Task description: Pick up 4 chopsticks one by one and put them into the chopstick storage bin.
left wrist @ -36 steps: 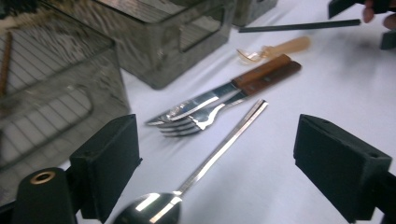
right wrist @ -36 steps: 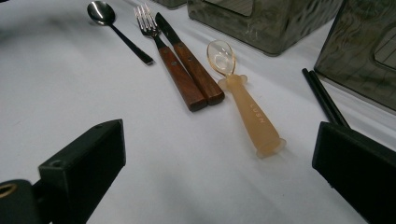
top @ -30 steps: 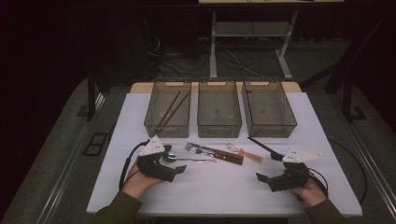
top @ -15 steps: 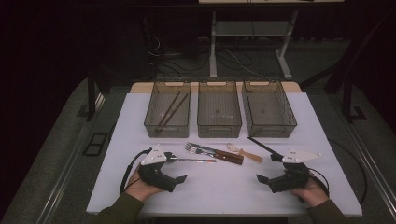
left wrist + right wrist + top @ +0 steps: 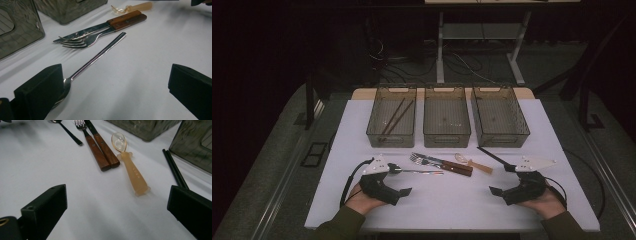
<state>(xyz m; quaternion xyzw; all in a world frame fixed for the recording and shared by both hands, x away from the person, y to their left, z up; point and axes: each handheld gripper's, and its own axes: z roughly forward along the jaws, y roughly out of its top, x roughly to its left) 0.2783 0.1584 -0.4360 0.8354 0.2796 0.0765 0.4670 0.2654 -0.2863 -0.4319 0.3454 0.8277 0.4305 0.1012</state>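
My left gripper [image 5: 401,180] rests open on the white table [image 5: 452,205], held by a hand. A steel spoon [image 5: 419,172] lies just beyond it. In the left gripper view the spoon's bowl [image 5: 65,86] sits against the inner side of the left jaw, its handle pointing away. My right gripper [image 5: 502,179] is open at the front right, nothing between its jaws. Ahead of it lie an amber plastic spoon [image 5: 130,167], a wood-handled fork [image 5: 93,147] and knife [image 5: 105,148], and black chopsticks [image 5: 175,168].
Three smoky clear bins [image 5: 392,135] [image 5: 446,135] [image 5: 499,135] stand in a row at the back of the table. The left one holds a pair of brown chopsticks [image 5: 396,116]. Cables trail from both grippers. The floor around the table is dark.
My left gripper has drawn back toward the table's front edge and settled lower, beside the steel spoon's bowl. The right gripper has stayed put.
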